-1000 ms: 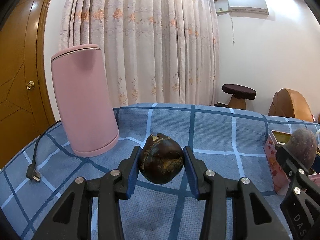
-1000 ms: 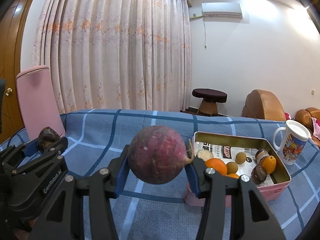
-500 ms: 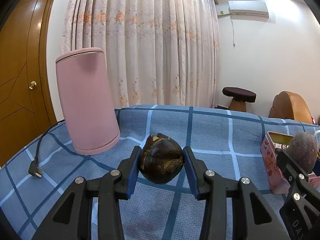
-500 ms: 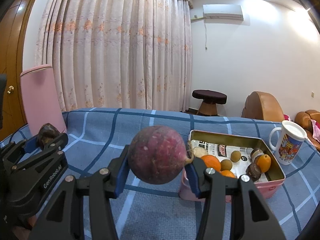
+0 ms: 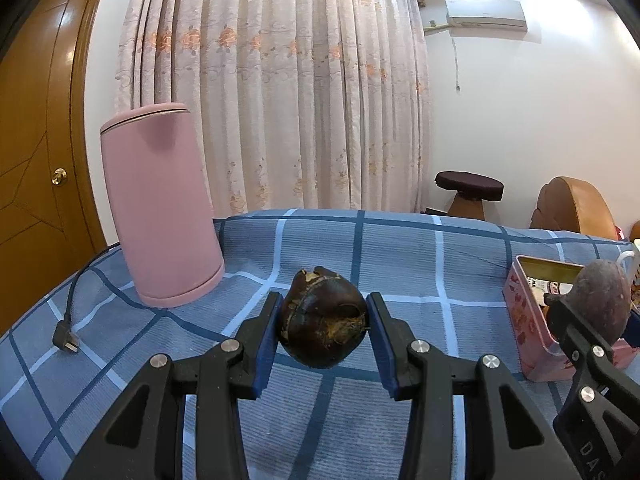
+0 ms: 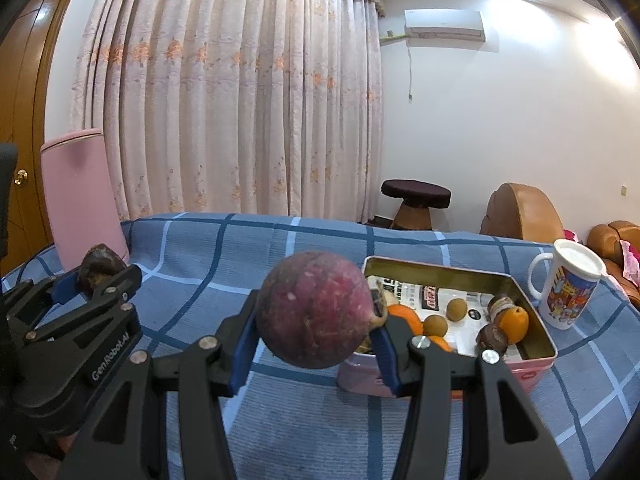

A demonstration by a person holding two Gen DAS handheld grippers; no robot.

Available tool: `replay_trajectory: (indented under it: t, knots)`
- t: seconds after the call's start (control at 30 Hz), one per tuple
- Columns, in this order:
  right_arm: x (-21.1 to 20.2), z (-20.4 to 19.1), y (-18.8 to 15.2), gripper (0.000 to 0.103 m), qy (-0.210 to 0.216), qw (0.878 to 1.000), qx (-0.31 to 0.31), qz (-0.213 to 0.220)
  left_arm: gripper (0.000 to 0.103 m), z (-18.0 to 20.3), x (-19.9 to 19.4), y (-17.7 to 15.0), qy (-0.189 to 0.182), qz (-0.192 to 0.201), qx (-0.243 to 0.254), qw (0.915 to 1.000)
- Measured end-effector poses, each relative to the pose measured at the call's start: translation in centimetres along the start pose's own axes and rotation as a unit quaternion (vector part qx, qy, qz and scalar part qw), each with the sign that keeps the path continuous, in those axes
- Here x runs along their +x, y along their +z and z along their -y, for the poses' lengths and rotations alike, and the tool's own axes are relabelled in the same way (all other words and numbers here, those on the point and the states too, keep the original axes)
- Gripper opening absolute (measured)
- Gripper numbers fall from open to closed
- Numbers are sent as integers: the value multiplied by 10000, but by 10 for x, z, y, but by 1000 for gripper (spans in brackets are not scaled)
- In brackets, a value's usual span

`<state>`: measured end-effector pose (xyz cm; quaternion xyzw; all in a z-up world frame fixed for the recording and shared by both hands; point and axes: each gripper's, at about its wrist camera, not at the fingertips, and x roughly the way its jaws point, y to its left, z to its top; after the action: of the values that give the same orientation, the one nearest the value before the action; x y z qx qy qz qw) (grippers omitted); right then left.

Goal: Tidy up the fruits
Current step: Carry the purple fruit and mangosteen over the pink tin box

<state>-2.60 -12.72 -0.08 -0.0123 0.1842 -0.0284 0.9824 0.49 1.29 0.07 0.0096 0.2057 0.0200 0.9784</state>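
Right wrist view: you are looking at most of the job at once, so read progress from here.
Table: blue checked cloth is covering it; the far edge is running under the curtain, and bare cloth is lying open between both grippers and the tin.
Pink kettle: it is standing upright at the far left, well apart from the tin; its cord and plug are trailing toward the left edge, so you are wanting to keep the left side clear of them.
Tin box: it is sitting open at the right, already holding oranges, small brown fruits and dark ones; I judge the sorting is partly done.
Mug: it is standing just beside the tin's far right corner; you are risking a knock if you swing wide.
Right gripper: you are pinching the big purple fruit in the air, just in front of the tin's near left corner; not yet placed.
Left gripper: you are clamping the dark brown fruit above the cloth, well left of the tin; also not yet placed.
Remaining: both held fruits are waiting to go in, by my reading.
Room in tin: the left part over the printed liner is looking freest.
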Motion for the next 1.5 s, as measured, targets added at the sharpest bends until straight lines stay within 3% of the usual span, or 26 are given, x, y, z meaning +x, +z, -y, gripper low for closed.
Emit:
replay_trajectory:
  t: [0.77,1.5]
  knots:
    - [-17,35,-5,53,-163,9998,-70,70,44,31,-11,-4,-231,-21,91,9997]
    - [-23,79,-7,53,-472,9988,-90,112,44,87,-19,-5,-592,-40,339,9977]
